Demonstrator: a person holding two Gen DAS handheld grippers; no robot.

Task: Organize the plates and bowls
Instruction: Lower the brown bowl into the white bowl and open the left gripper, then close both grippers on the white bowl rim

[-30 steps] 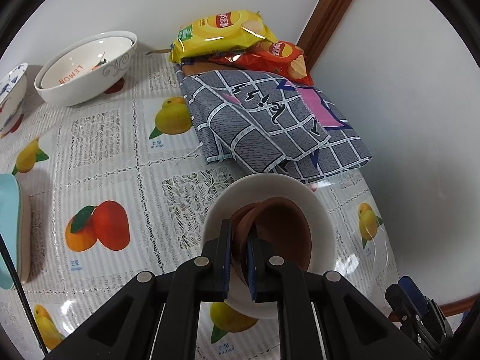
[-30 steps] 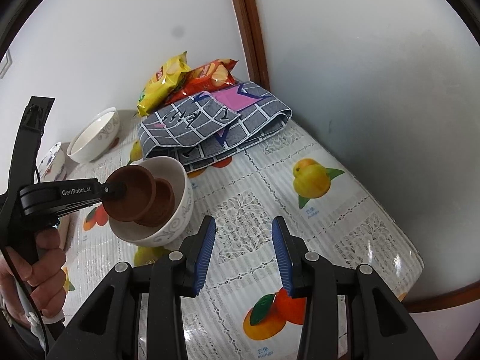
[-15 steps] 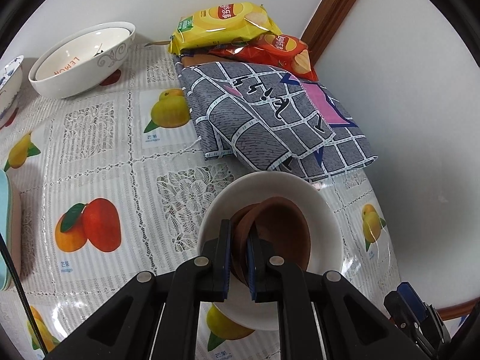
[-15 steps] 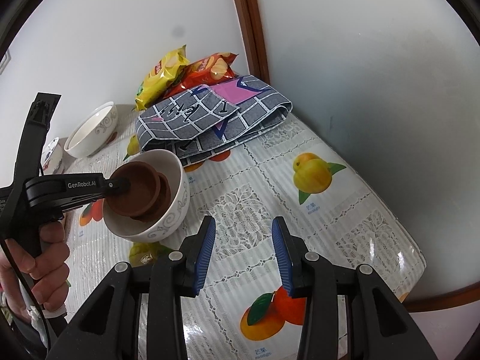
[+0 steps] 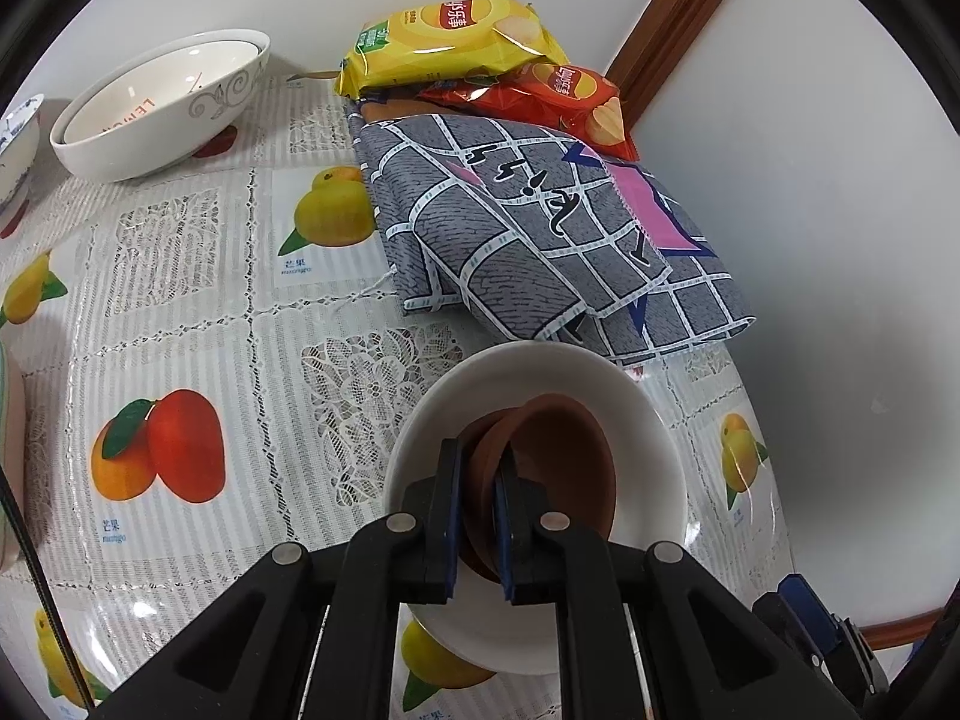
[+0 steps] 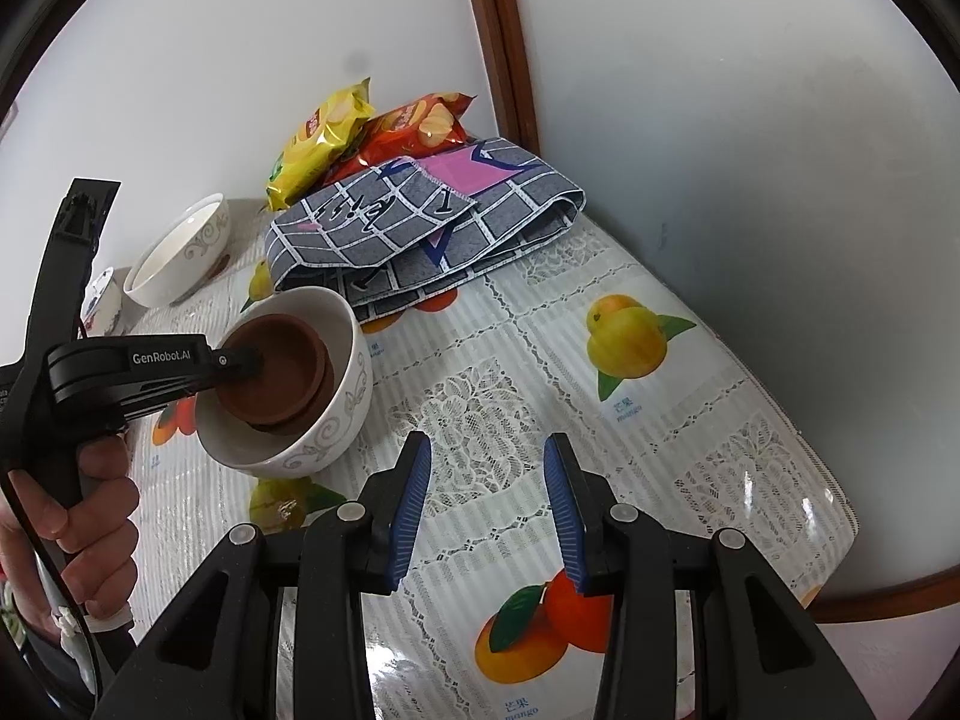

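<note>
A white bowl with grey scrollwork [image 5: 540,360] [image 6: 336,426] stands on the fruit-print tablecloth near the folded cloth. Two brown bowls sit nested inside it. My left gripper [image 5: 480,459] [image 6: 243,360] is shut on the near rim of the upper brown bowl [image 5: 564,468] [image 6: 276,372], which rests low in the lower brown bowl [image 6: 312,414]. A hand [image 6: 90,534] holds that gripper's handle. My right gripper [image 6: 489,480] hovers open over the bare tablecloth to the right of the white bowl, with nothing between its fingers.
Two large white bowls [image 5: 156,108] [image 6: 180,252] sit stacked at the back left, beside a blue-patterned bowl [image 5: 15,144]. A folded grey checked cloth [image 5: 540,228], a yellow chip bag [image 5: 450,36] and a red chip bag [image 5: 570,96] fill the back corner. The table's edge [image 6: 828,480] runs close on the right.
The upper brown bowl has gone from tilted above the white bowl's rim to lying level, down inside it on the lower brown bowl. The right gripper has stayed put.
</note>
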